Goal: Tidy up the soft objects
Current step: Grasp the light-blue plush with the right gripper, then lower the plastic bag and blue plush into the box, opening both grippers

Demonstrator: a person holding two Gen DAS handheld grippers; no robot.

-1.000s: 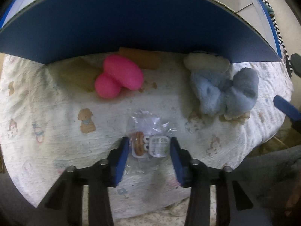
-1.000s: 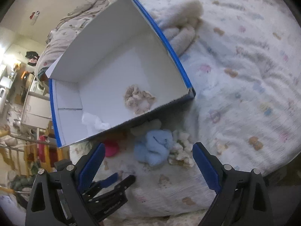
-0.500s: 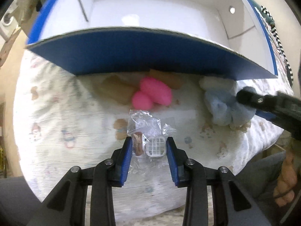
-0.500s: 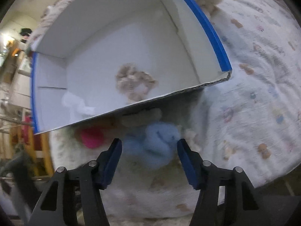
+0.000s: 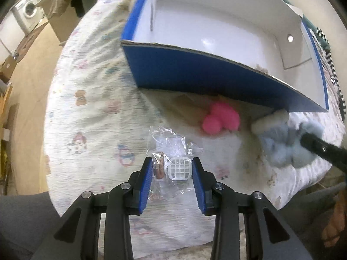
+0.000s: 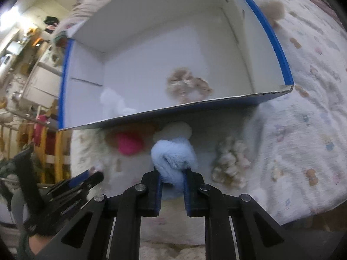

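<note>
My left gripper (image 5: pixel 171 170) is shut on a clear plastic bag (image 5: pixel 171 149) holding a small white grid piece and a brown item, lifted over the bed. My right gripper (image 6: pixel 172 178) is shut on a fluffy light blue scrunchie (image 6: pixel 173 156), which also shows in the left wrist view (image 5: pixel 286 145). A pink plush (image 6: pixel 129 143) lies left of it, also seen in the left wrist view (image 5: pixel 221 119). A cream fuzzy piece (image 6: pixel 175 130) sits behind the blue one. The blue box (image 6: pixel 164 110) with white inside holds a beige scrunchie (image 6: pixel 187 85) and a white fluffy item (image 6: pixel 115 104).
A beige curly scrunchie (image 6: pixel 231 164) lies right of the blue one on the printed bedsheet (image 5: pixel 91 130). A tan fluffy piece (image 6: pixel 274 12) sits beyond the box's right wall. The bed edge drops off at the left, with a washing machine (image 5: pixel 28 13) beyond.
My right gripper has moved in and closed on the blue scrunchie. My left gripper has closed on the plastic bag and pulled back and up, so the box interior shows.
</note>
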